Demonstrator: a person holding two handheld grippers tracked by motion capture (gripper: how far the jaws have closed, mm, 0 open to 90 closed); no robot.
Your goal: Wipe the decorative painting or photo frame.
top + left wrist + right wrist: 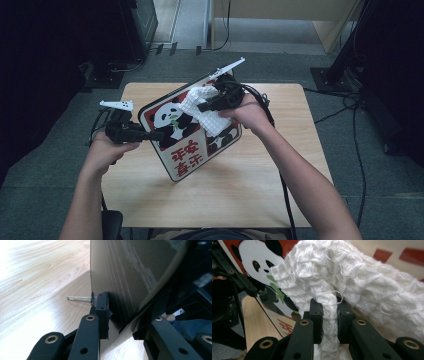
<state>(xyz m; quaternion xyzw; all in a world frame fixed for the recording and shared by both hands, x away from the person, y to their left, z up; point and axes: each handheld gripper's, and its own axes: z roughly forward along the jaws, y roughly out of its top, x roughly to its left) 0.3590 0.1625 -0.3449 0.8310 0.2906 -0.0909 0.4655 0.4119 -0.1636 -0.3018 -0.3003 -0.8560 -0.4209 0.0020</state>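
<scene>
Holding a big panda sign up on one corner, the left gripper pinches the sign's left edge between its black jaws. In the left gripper view the dark back of the sign sits between the two jaws, and a thin wire clip pokes out from the edge over the wooden table.

The right gripper has its jaws squeezed together on a white bumpy cloth. The cloth lies against the front of the sign, near the top. In the right gripper view the cloth runs down between the jaws and covers part of the panda picture.

The sign is red with a white edge and shows pandas. Big red letters are at the bottom, but I cannot read them. The sign leans above the middle of the table.
</scene>
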